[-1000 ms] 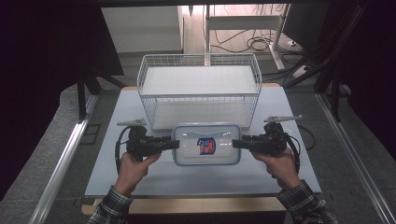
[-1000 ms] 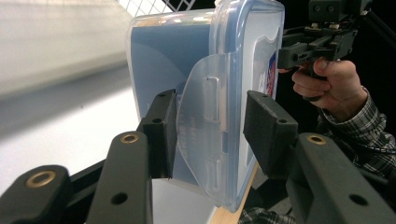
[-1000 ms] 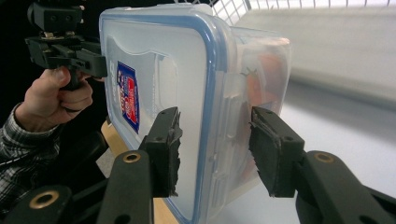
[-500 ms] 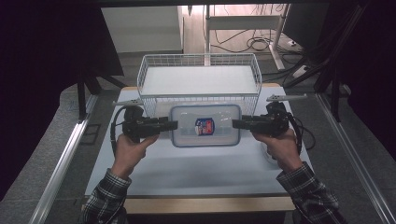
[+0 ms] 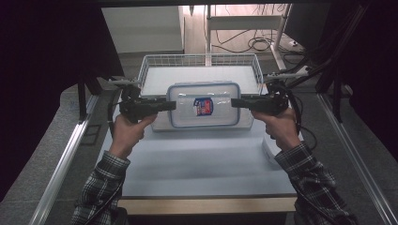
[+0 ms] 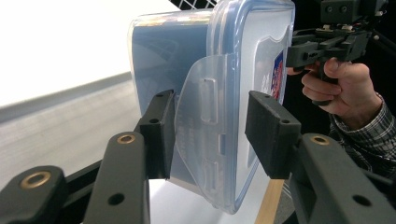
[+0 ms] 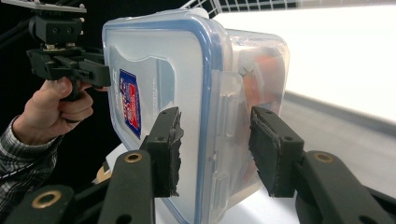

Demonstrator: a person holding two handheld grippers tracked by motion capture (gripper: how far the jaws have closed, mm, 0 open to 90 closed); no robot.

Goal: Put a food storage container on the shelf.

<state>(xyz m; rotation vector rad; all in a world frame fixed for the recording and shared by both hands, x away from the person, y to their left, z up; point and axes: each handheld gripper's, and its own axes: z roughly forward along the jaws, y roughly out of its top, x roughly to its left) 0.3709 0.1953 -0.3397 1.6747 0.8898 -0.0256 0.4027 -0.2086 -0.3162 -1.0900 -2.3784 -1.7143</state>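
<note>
I hold the lidded plastic container [image 5: 204, 105] level between my left gripper [image 5: 170, 106] and right gripper [image 5: 236, 102], each clamped on an end.

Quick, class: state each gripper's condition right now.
Left gripper: closed on the left end of the plastic box.
Right gripper: closed on the box's right end.

**Room around the lifted box**

The wire basket [image 5: 201, 65] stands at the table's far edge, its front rim right behind the plastic box [image 5: 202, 104]; the white table top [image 5: 197, 159] in front lies open (forearms alone cross it); a dark post [image 5: 82, 101] stands left of the left gripper [image 5: 172, 106]; cables hang by the right gripper [image 5: 234, 102].
</note>
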